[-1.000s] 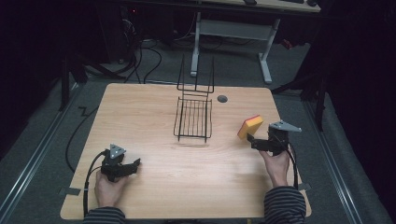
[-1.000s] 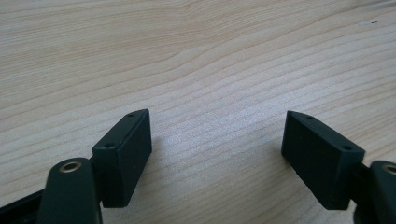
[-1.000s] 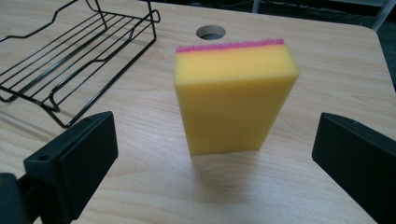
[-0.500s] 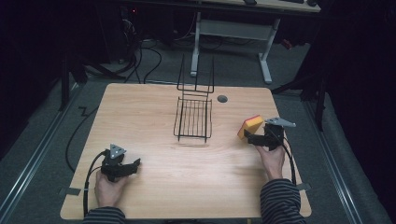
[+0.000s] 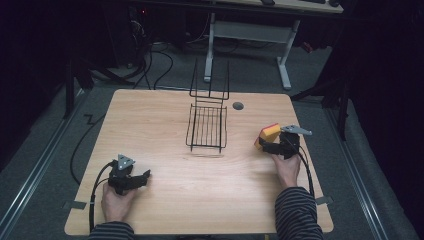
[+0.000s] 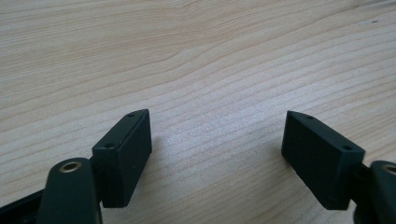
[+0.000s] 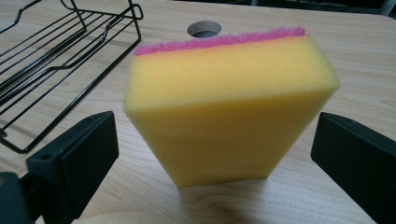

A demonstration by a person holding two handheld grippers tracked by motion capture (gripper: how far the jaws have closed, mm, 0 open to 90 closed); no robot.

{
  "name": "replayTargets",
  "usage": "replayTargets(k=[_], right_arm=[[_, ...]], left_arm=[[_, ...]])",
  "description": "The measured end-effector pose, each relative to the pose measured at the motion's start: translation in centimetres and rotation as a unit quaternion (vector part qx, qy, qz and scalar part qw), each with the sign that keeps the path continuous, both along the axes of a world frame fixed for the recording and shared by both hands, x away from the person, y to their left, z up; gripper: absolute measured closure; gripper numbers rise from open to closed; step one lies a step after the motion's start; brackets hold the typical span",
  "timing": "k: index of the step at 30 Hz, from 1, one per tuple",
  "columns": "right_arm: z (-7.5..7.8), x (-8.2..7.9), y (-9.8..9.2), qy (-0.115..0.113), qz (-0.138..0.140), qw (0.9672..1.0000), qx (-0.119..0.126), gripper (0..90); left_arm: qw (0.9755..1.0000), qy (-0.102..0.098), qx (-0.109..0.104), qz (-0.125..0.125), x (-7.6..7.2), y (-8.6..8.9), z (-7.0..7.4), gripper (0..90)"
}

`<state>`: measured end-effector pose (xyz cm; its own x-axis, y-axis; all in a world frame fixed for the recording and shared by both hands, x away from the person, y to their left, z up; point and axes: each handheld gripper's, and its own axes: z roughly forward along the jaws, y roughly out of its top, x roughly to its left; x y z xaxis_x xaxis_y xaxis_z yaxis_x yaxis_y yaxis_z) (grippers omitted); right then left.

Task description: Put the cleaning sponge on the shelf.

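Yellow foam sponge [image 7: 231,109] with a pink scouring layer on its far face stands on edge on the wood table [image 5: 165,125], right between the right gripper's [image 5: 266,145] jaws. Seen in the right gripper view, both pads are clear of the foam: gap on each side, no contact, nothing squeezed. Jaws are wide but have just been closing a little, with the sponge between them and not yet gripped. In the high view the sponge [image 5: 269,134] sits just ahead of that gripper, near the table's right edge.

Black wire basket [image 7: 60,56] is ahead and to the left of the right gripper, apart from the sponge. Round cable hole [image 7: 204,29] in the tabletop lies straight beyond the sponge's top edge.

Left gripper [image 5: 136,181] rests low over the near left part of the table, held in the person's left hand [image 5: 116,204]. Its own view shows the jaws spread wide over bare wood grain, nothing between them, nothing held. It is well apart from the sponge and basket, both far off to its right and ahead.

Right hand [image 5: 287,167] holds its gripper from behind, striped sleeve [image 5: 298,212] trailing toward the near edge.
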<state>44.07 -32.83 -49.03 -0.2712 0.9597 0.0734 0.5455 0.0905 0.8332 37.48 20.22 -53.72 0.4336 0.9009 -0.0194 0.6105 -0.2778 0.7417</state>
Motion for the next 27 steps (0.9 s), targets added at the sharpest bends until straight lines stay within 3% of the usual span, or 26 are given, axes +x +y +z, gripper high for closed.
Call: replayTargets(k=[6, 21, 27], right_arm=[[-0.46, 0.47, -0.06, -0.007, -0.002, 0.9999, 0.008, 4.2], [-0.68, 0.49, 0.06, -0.01, -0.013, 0.9998, -0.012, 20.2], [-0.6, 0.43, -0.04, -0.012, -0.015, 0.9997, -0.016, 21.9]], left_arm=[[1.0, 0.0, 0.0, 0.0, 0.0, 0.0, 0.0, 24.7], [1.0, 0.0, -0.001, 0.0, 0.0, 0.01, 0.0, 24.7], [1.0, 0.0, -0.001, 0.0, 0.0, 0.01, 0.0, 24.7]])
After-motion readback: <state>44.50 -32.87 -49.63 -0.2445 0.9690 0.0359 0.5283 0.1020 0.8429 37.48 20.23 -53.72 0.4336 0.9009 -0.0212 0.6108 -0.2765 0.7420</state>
